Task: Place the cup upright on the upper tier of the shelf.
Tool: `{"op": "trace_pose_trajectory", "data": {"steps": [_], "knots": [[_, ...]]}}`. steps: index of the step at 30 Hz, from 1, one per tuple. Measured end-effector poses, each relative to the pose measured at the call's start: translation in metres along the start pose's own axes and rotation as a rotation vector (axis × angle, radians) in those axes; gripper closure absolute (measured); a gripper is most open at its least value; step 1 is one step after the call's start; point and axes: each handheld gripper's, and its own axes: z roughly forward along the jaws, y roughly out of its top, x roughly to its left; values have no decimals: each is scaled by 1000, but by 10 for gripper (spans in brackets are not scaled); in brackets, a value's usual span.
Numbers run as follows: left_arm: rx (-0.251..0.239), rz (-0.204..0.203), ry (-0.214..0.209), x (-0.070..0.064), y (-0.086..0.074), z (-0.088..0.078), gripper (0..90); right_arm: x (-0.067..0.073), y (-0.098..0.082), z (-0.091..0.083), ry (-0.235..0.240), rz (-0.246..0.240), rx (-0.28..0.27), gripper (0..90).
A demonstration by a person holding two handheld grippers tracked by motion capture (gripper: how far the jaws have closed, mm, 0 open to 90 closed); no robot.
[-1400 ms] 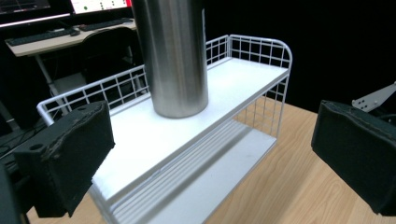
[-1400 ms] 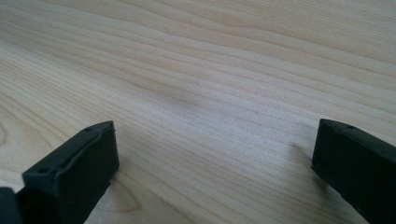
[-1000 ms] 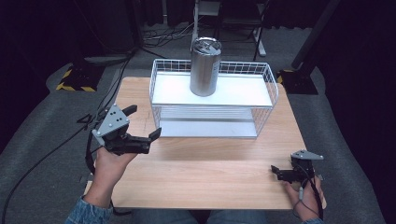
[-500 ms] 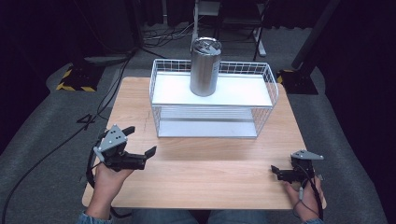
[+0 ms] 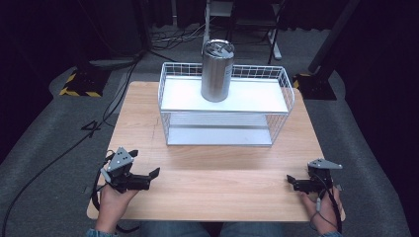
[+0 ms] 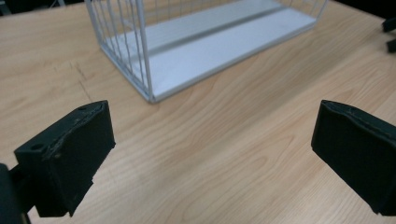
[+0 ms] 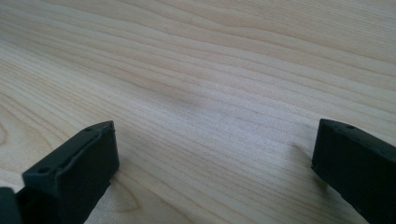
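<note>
Left gripper (image 5: 150, 176) now drawn back low at lower left of the surface (image 5: 222, 168), jaws spread wide, empty. Right gripper (image 5: 291, 181) parked at lower right, likewise gaping, empty. Steel tumbler (image 5: 216, 70) upright on the wire rack (image 5: 276, 123), upper centre. Placement apparently finished.

One readable mark
A dark numeral "4" (image 5: 92, 128) is marked on the grey carpeted floor (image 5: 44, 148), left of the light wooden bench (image 5: 217, 187).
</note>
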Motion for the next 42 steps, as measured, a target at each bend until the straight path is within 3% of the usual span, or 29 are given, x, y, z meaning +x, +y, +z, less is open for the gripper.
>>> {"op": "trace_pose_trajectory", "data": {"steps": [2,19,30,42], "knots": [[26,-6,12,3,-9,6,0,0,0,0,0,0,0,5],[85,-28,54,13,-41,16,0,0,0,0,0,0,0,6],[179,36,99,10,-50,28,0,0,0,0,0,0,0,6],[271,20,105,11,-55,39,0,0,0,0,0,0,0,5]]}}
